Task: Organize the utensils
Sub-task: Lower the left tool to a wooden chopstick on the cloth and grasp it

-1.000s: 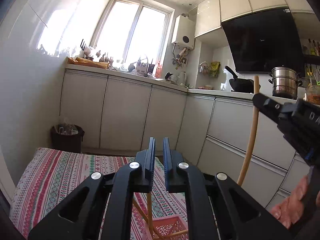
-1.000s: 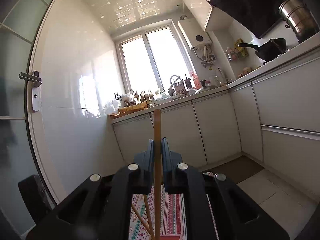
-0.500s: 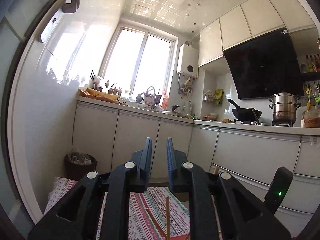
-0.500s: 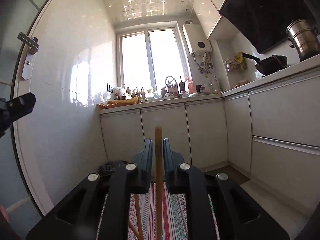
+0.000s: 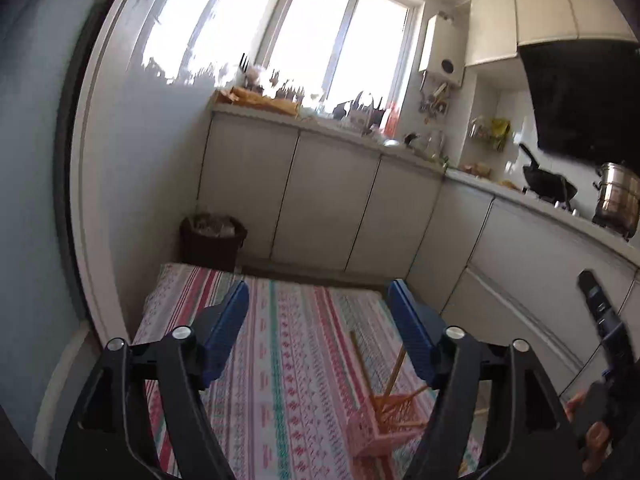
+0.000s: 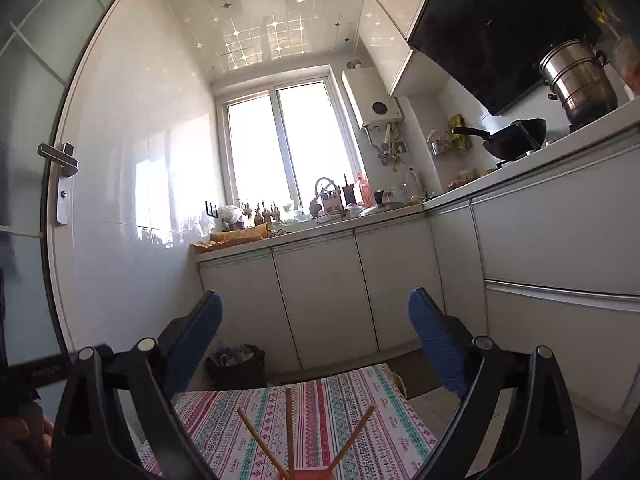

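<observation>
Kitchen, low tabletop (image 5: 280, 360) under a striped cloth, white cabinets behind. Both tools are still spreading their jaws, nothing between the pads in either view. Left tool (image 5: 320, 332): blue pads well apart, pitched down at the cloth. Below it and to its right sits the pink basket (image 5: 372, 432) with the chopsticks (image 5: 394, 376) standing in it, splayed, tips up. Right tool (image 6: 316, 332): wide too, aimed level at the cabinets; three chopsticks (image 6: 289, 428) fan out just below its jaws, basket mostly cut off by the frame edge. My read: this is the release step, sticks already in the basket. To do it well, let the jaws open fully, then lift straight up clear of the tips before swinging away; a sideways exit risks snagging a leaning stick and tipping that light basket.
</observation>
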`<state>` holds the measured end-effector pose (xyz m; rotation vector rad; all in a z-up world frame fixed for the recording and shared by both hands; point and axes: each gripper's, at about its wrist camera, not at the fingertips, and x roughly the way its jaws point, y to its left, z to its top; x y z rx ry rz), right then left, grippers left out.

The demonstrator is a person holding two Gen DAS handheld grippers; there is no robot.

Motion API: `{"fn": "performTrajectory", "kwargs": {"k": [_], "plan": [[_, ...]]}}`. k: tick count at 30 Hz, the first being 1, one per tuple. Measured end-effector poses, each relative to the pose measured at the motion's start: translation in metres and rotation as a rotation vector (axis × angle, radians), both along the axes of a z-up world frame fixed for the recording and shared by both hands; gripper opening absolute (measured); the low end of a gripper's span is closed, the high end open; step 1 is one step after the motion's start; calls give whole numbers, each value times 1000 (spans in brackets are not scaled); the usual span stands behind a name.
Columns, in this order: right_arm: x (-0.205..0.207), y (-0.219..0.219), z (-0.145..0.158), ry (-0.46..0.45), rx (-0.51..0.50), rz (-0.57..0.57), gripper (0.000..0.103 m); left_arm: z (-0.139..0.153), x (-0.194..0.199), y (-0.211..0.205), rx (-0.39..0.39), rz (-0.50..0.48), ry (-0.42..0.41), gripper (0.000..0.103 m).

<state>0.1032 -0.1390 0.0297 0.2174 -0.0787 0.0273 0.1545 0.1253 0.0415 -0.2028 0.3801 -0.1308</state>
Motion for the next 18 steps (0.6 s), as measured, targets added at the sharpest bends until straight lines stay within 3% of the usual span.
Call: {"fn": "performTrajectory", "kwargs": {"k": [3,6,10,12,15,18], "plan": [[-20,-27,5,58,21,-42,96,-41,-3,3,83,29,249,83],[-31,-63,0,114,125,-61,96,-79,-6,11,126,63,494,94],[-30,-106,-16,193,265,-103,96,-111,-20,26,98,118,670,96],[-20,-119,-23,275,299,-82,96,-126,-25,36,29,157,756,96],[-7,-130,-34,387,330,-40,96,-161,-25,51,-149,194,954,96],[0,-139,-44,467,348,-25,96,-200,-29,64,-309,250,1088,95]]}}
